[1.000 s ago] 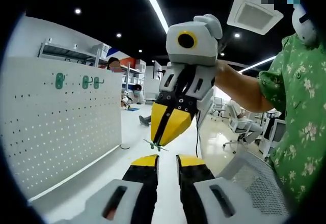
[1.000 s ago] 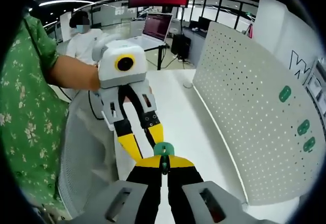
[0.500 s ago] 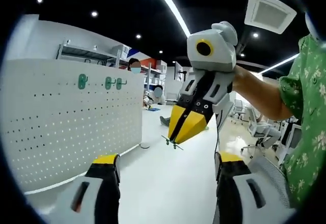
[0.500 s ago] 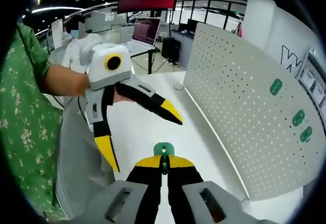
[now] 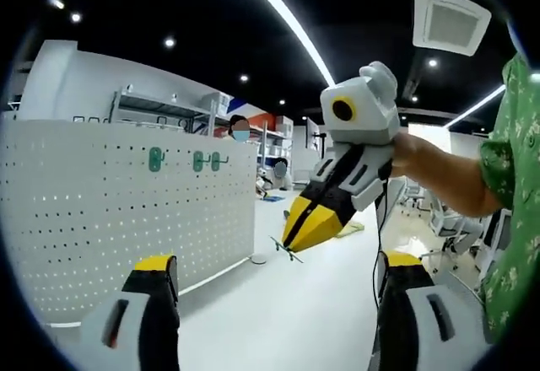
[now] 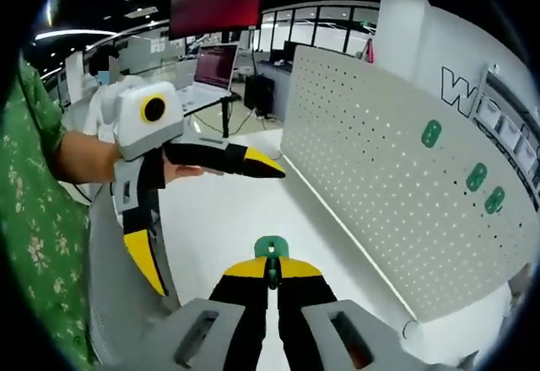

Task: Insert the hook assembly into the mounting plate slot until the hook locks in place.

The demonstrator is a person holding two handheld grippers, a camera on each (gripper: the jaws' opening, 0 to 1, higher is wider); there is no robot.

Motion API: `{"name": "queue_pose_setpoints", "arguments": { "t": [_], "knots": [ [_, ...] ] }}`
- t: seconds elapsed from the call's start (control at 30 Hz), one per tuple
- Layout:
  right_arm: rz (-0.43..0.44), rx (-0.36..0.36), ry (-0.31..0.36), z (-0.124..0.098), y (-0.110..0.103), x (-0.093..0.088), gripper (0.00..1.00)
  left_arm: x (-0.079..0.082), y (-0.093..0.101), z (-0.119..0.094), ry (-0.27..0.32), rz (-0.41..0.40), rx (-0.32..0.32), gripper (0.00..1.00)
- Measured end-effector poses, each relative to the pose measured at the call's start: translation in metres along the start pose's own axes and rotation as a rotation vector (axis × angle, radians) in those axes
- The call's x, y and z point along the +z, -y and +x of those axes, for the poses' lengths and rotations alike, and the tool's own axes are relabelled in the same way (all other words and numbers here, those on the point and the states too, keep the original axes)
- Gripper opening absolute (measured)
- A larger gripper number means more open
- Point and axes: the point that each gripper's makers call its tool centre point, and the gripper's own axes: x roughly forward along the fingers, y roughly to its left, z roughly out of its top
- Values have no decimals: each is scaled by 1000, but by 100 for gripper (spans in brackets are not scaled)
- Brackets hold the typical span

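Jaws of the right gripper (image 6: pixel 271 263) pinched tight on the green hook assembly (image 6: pixel 271 248), green plate poking up just past the yellow tips, thin wire stem caught between them. Held up in the air above the white tabletop (image 6: pixel 245 219), well apart from the pegboard (image 6: pixel 380 177). Seen from the left gripper view too: same right gripper (image 5: pixel 293 240) coming in from the right, yellow tips closed to a point, tiny green hook assembly (image 5: pixel 286 250) sticking out at the very end.

Left gripper (image 6: pixel 207 223) in the right gripper view, held by a hand (image 6: pixel 173 169) on the left side, jaws spread very wide, one yellow tip pointing toward the pegboard, the other hanging down. Nothing between them. Own view agrees: two yellow-topped jaws far apart at the bottom corners, left gripper (image 5: pixel 274 266) gaping over bare tabletop (image 5: pixel 287 320).

Pegboard (image 5: pixel 126 219) upright along the tabletop edge, white, full of small holes. Three green hooks (image 6: pixel 477 177) already mounted on it, one apart and two close together; same three green hooks (image 5: pixel 196 161) high on the board in the left gripper view. Green floral sleeve (image 5: pixel 515 219) at the right edge, office desks and seated people far behind.
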Motion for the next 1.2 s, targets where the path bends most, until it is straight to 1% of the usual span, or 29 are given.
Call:
{"name": "queue_pose_setpoints", "arguments": {
  "t": [0.03, 0.13, 0.23, 0.27, 0.33, 0.37, 0.43, 0.47, 0.57, 0.63, 0.67, 0.7, 0.73, 0.77, 0.8, 0.83, 0.9, 0.93, 1.0, 1.2],
  "knots": [
    [7, -12, 12, 0, 2, 1, 1, 0, 0, 0, -2, 4, 1, 100],
    [27, -82, 41, -2, 13, 5, 1, 3, 0, 0, -1, 10, 0, 100],
    [58, -124, 87, -4, 17, 11, 1, 5, -1, 0, 3, 12, 3, 100],
    [65, -151, 101, -5, 21, 12, 1, 6, -1, -1, 5, 13, 2, 100],
    [72, -184, 109, -7, 26, 13, 1, 7, -2, 0, 4, 16, 3, 100],
    [90, -221, 133, -9, 31, 16, 1, 6, -2, 0, -2, 22, 4, 100],
    [107, -253, 158, -12, 36, 20, 1, 7, -2, 0, 0, 26, 4, 100],
    [121, -291, 184, -15, 43, 23, 1, 7, -2, 0, -1, 29, 4, 99],
    [150, -356, 222, -20, 54, 29, 1, 7, -2, 1, -7, 43, 11, 99],
    [171, -425, 256, -27, 65, 33, 1, 6, -1, 1, -15, 56, 12, 99],
    [171, -477, 276, -31, 74, 36, 1, 5, -1, 0, -22, 64, 15, 99],
    [178, -511, 288, -35, 80, 37, 1, 4, -1, 0, -28, 70, 16, 98],
    [189, -539, 301, -38, 84, 38, 1, 4, -1, 0, -30, 73, 14, 98],
    [215, -563, 330, -42, 90, 41, 1, 4, -1, 0, -31, 74, 14, 97],
    [235, -566, 355, -43, 92, 44, 1, 4, -1, 0, -33, 74, 14, 97],
    [256, -597, 390, -48, 98, 48, 1, 4, -1, -1, -33, 72, 13, 97],
    [241, -628, 385, -51, 103, 48, 1, 3, -1, -1, -34, 71, 12, 97],
    [244, -647, 398, -52, 106, 50, 1, 3, -1, -1, -35, 72, 11, 97],
    [266, -644, 427, -52, 108, 55, 1, 3, -1, -1, -34, 71, 11, 96],
    [248, -709, 480, -59, 120, 71, 1, 5, -3, -2, -29, 72, 11, 96]
  ]
}}
